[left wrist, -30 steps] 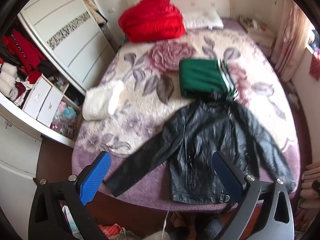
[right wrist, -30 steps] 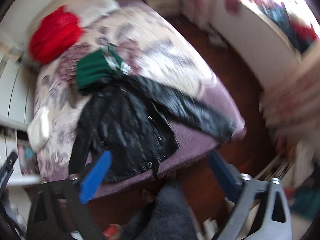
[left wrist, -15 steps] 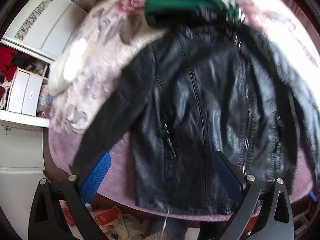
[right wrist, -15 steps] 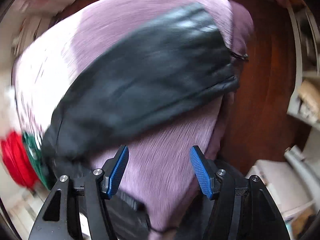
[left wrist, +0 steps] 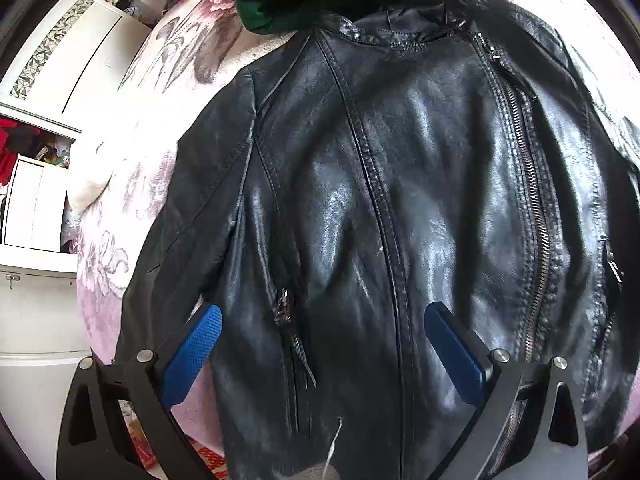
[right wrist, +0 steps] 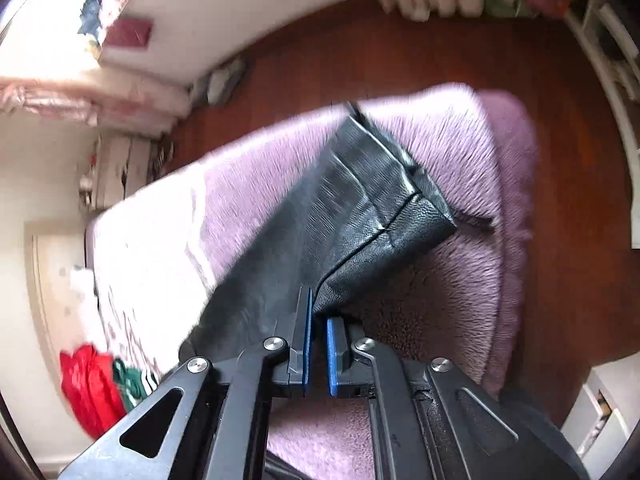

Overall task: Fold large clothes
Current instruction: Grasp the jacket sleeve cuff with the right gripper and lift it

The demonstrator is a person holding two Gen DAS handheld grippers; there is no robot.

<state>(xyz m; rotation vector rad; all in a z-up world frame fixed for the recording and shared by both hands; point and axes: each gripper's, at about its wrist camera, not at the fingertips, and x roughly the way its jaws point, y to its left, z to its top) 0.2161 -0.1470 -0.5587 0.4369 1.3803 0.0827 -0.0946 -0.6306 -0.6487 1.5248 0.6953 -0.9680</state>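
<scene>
- Black leather jacket [left wrist: 400, 200] flat at bed [right wrist: 460, 148] foot edge — heavy, floppy, slick.
- Right gripper [right wrist: 318, 324] just closing, sleeve cuff [right wrist: 380, 216] pinched near corner.
- Left gripper [left wrist: 320, 332] wide open over hem, empty — better hold at seams.

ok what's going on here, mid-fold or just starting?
Just starting. A black leather jacket lies spread front-up on the bed's purple blanket. The right claw has just been closing and now pinches a sleeve near its cuff. The left claw hovers open over the jacket's lower front, gripping nothing. No fold made yet.
</scene>
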